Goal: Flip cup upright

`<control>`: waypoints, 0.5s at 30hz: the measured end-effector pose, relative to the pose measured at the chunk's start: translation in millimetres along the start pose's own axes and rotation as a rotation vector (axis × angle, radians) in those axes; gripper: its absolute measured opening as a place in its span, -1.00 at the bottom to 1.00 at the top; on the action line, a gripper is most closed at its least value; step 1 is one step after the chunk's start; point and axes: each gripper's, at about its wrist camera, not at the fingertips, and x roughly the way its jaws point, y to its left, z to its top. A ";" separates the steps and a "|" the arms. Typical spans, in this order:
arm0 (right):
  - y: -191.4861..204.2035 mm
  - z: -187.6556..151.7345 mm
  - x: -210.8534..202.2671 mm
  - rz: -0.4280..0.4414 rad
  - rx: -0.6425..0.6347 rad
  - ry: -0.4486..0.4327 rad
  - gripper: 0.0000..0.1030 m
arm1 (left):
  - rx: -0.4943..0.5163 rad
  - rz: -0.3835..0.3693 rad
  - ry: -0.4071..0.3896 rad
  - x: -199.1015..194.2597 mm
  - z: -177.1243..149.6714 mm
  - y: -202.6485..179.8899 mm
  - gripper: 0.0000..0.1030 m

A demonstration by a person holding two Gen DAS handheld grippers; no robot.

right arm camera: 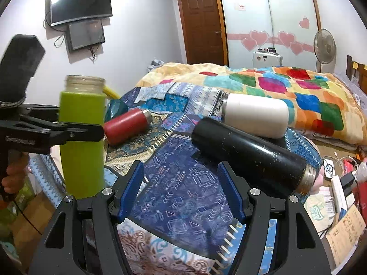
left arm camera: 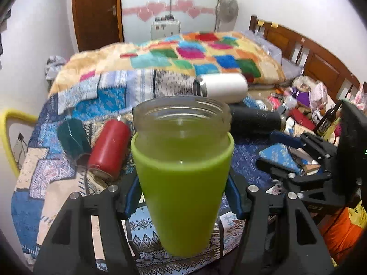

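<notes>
A bed spread with a patterned blue cloth (right arm camera: 183, 183) fills both views, a colourful quilt (right arm camera: 286, 91) heaped at twelve o'clock. The left gripper (left arm camera: 183, 192) pinches the green cup (left arm camera: 183, 183) upright between its blue pads, glass mouth up; from the right wrist view this cup stands at nine o'clock; the right gripper (right arm camera: 181, 190) hangs spread over bare cloth, holding nothing. Beyond lie a black flask (right arm camera: 250, 151) at two o'clock, a white flask (right arm camera: 257, 114) just behind it, and a red flask (right arm camera: 126, 126) at eleven, all on their sides.
</notes>
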 end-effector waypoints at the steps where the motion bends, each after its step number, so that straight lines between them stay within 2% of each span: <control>1: 1.8 0.7 0.1 0.003 -0.002 -0.001 0.25 | 0.001 -0.008 -0.021 -6.4 0.4 -0.2 0.21; 8: 7.1 3.9 2.2 0.000 -0.004 -0.008 0.25 | 0.005 -0.023 -0.090 -19.8 13.8 -2.5 0.21; 15: 6.1 6.7 1.2 -0.004 -0.004 -0.019 0.26 | -0.001 -0.030 -0.087 -6.8 16.8 -2.6 0.21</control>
